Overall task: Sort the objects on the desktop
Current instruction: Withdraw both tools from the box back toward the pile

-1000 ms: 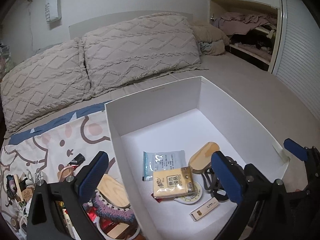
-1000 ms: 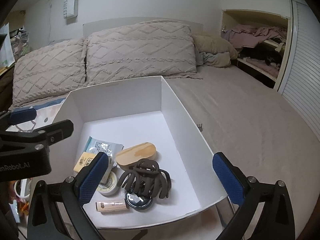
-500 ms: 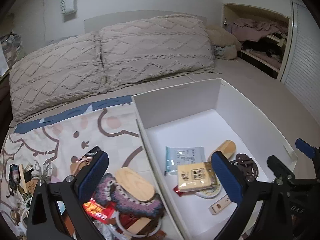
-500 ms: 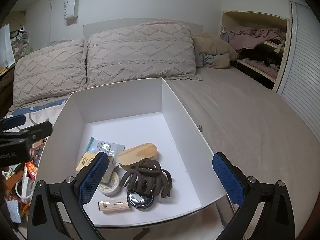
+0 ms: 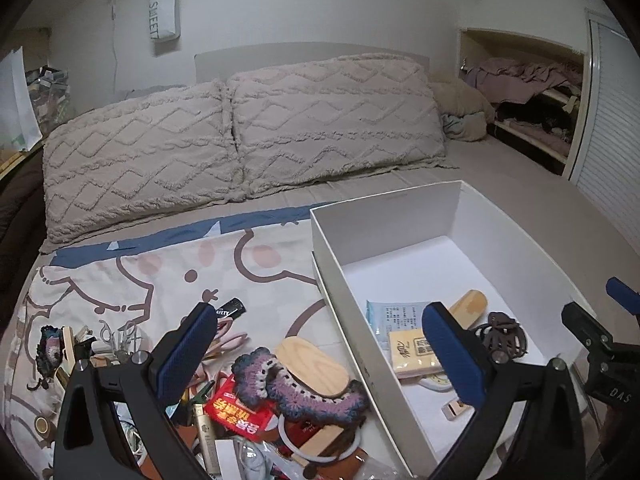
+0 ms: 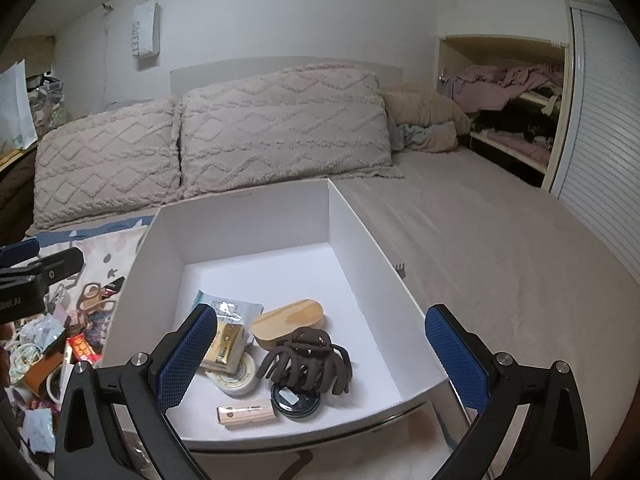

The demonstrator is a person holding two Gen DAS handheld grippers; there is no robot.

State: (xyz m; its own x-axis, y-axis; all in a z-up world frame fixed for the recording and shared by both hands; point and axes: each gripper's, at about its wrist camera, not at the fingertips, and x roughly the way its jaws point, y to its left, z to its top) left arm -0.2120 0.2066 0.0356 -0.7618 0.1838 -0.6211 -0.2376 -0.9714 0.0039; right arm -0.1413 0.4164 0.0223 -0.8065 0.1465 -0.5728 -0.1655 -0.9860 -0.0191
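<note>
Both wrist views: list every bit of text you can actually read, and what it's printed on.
"SWEET" on the white wall hanger.
"SAFETY" on the black lighter.
"DAS", cut off, on the right gripper body.
"bot.AI", cut off, on the left gripper body.
Red packet, yellow packet, pale blue sachet: print too small or blurred to read.

1. White rectangular cardboard box (image 6: 352, 216): matt, smooth walls noted.
2. Brown plastic claw hair clip (image 6: 308, 356): dull sheen seen.
3. Oval pale wooden lid (image 5: 312, 368): grain visible, unvarnished look.
4. Purple crocheted yarn piece (image 5: 296, 392): rough, knitted.
5. Red glossy foil packet (image 5: 240, 412): shiny wrapper.
6. Beige tufted cloth pillows (image 5: 332, 120): raised zigzag texture.
7. Blue textured gripper pads (image 6: 188, 356): fine grid pattern recorded.
</note>
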